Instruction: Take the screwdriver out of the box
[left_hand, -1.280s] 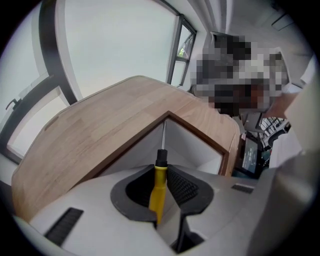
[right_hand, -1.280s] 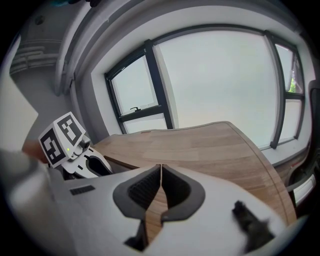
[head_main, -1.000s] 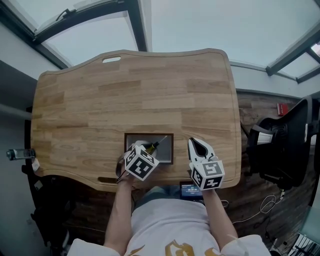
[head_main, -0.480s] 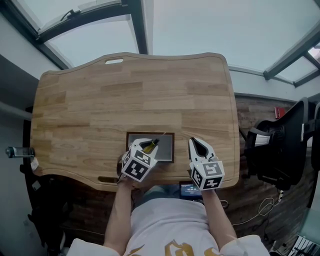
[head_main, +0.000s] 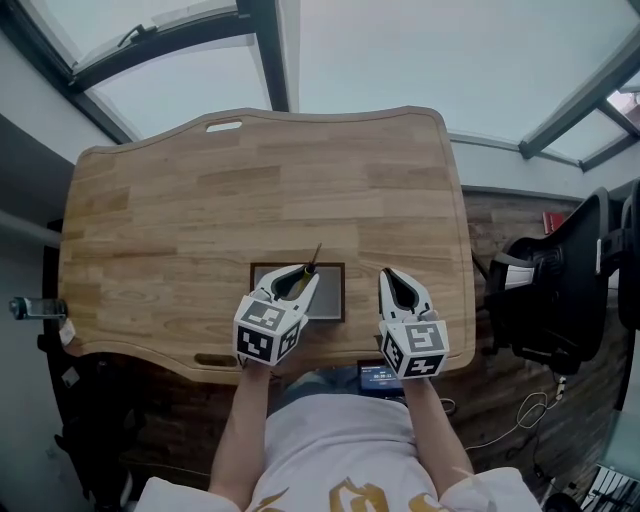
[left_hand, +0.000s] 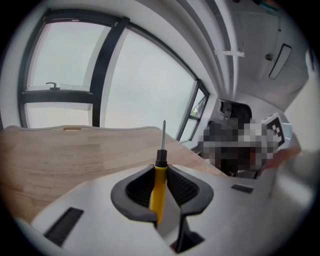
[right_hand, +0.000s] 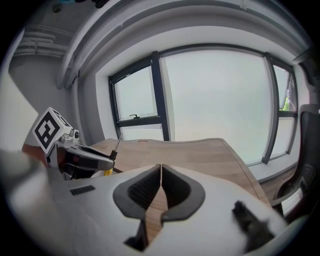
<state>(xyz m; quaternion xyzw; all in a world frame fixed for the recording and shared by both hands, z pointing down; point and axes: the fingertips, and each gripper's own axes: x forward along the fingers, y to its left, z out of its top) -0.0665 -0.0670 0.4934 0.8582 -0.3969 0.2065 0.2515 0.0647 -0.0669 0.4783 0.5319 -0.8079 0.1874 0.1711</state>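
My left gripper (head_main: 290, 284) is shut on a screwdriver (left_hand: 159, 175) with a yellow handle, black collar and thin metal shaft. The shaft (head_main: 314, 257) sticks out past the jaws, pointing away from me above the box. In the left gripper view the handle sits clamped between the two black pads (left_hand: 184, 187). The box (head_main: 330, 298) is a shallow dark-rimmed tray with a grey floor near the table's front edge, partly hidden by the left gripper. My right gripper (head_main: 401, 290) hovers to the right of the box, shut with nothing between its pads (right_hand: 141, 191). The left gripper (right_hand: 92, 157) also shows in the right gripper view.
The wooden table (head_main: 270, 190) stretches away beyond the box, with a handle slot (head_main: 224, 126) at its far edge. A black office chair (head_main: 560, 290) stands to the right. A small screen (head_main: 381, 377) shows below the front edge, near the person's torso (head_main: 340, 450).
The left gripper has risen and tilted, lifting the screwdriver out of the box so its shaft now points farther away. The right gripper has risen slightly and stayed shut.
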